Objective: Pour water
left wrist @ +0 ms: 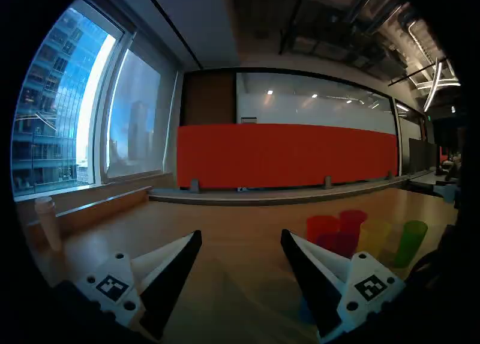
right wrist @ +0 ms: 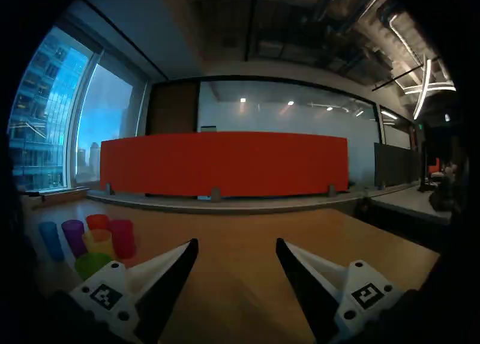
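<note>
In the left gripper view, several coloured plastic cups stand grouped on the wooden table to the right of my left gripper (left wrist: pixel 240 236): an orange-red cup (left wrist: pixel 321 227), a dark red cup (left wrist: pixel 352 221), a yellow cup (left wrist: pixel 373 235) and a green cup (left wrist: pixel 411 242). That gripper is open with nothing between its fingers. In the right gripper view, the same group stands at the lower left: a blue cup (right wrist: pixel 50 239), a purple cup (right wrist: pixel 74 236), a red cup (right wrist: pixel 123 237), a yellow cup (right wrist: pixel 99 242) and a green cup (right wrist: pixel 92 263). My right gripper (right wrist: pixel 236 243) is open and holds nothing.
A tall paper cup with a lid (left wrist: pixel 48 221) stands at the table's left by the window sill. A red divider panel (right wrist: pixel 225 162) runs along the table's far edge. Bare wooden tabletop (right wrist: pixel 252 236) stretches ahead of both grippers. More desks lie at the far right.
</note>
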The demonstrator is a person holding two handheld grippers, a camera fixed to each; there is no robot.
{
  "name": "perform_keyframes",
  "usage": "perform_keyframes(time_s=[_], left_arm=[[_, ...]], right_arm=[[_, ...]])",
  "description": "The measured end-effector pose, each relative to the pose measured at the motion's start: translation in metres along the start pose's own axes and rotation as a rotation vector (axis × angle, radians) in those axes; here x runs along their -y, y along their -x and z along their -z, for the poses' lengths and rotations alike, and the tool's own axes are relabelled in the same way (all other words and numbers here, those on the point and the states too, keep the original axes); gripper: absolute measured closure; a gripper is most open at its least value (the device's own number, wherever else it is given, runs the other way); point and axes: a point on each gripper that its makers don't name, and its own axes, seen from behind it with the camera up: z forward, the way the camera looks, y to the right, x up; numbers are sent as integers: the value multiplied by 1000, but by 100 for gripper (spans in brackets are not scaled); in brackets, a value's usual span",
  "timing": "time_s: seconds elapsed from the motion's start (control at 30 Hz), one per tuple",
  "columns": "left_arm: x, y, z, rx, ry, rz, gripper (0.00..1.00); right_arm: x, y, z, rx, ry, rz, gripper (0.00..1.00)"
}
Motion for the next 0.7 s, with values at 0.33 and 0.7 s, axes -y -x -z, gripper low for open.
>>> perform_keyframes(time_s=[0.33, 0.7], left_arm=[[0, 0, 0, 0, 0, 0, 2], [0, 0, -1, 0, 0, -2, 2]], right_arm=[[0, 0, -1, 0, 0, 0, 0], [-1, 0, -1, 0, 0, 0, 0]])
